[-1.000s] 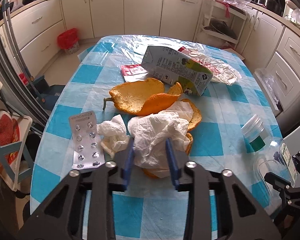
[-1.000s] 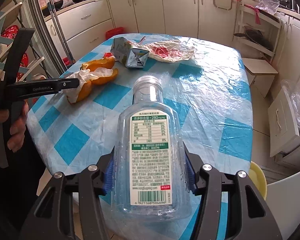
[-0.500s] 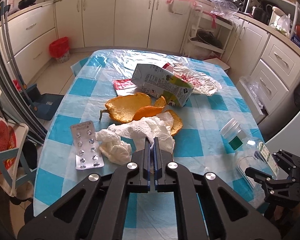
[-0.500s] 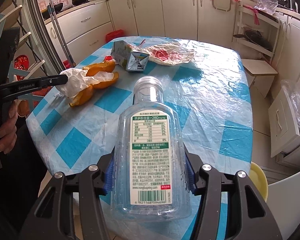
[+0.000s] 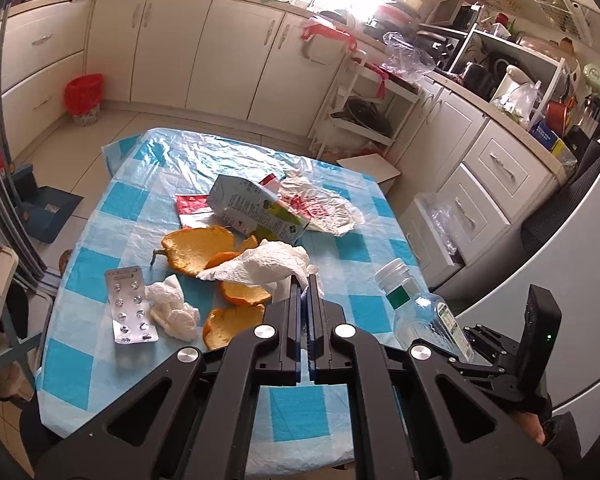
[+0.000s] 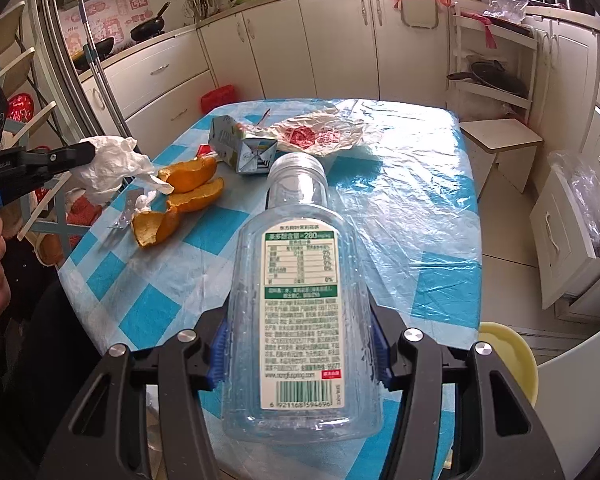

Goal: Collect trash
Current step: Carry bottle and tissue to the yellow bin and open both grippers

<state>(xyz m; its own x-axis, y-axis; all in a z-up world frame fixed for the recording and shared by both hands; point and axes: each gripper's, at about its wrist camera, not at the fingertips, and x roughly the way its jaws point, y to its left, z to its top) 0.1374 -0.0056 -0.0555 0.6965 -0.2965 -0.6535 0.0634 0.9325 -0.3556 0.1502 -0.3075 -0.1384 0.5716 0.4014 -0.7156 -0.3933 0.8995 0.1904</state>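
A tissue [image 5: 266,266] is pinched above the tabletop [image 5: 342,248] by the left tool [image 5: 305,280]; a bottle [image 6: 300,300], neck pointing away, is gripped by the right tool [image 6: 300,354].

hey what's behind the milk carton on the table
Behind the milk carton lies a crumpled white plastic bag with red print, and a red wrapper pokes out beside it. The carton covers part of each, so anything under it cannot be seen.
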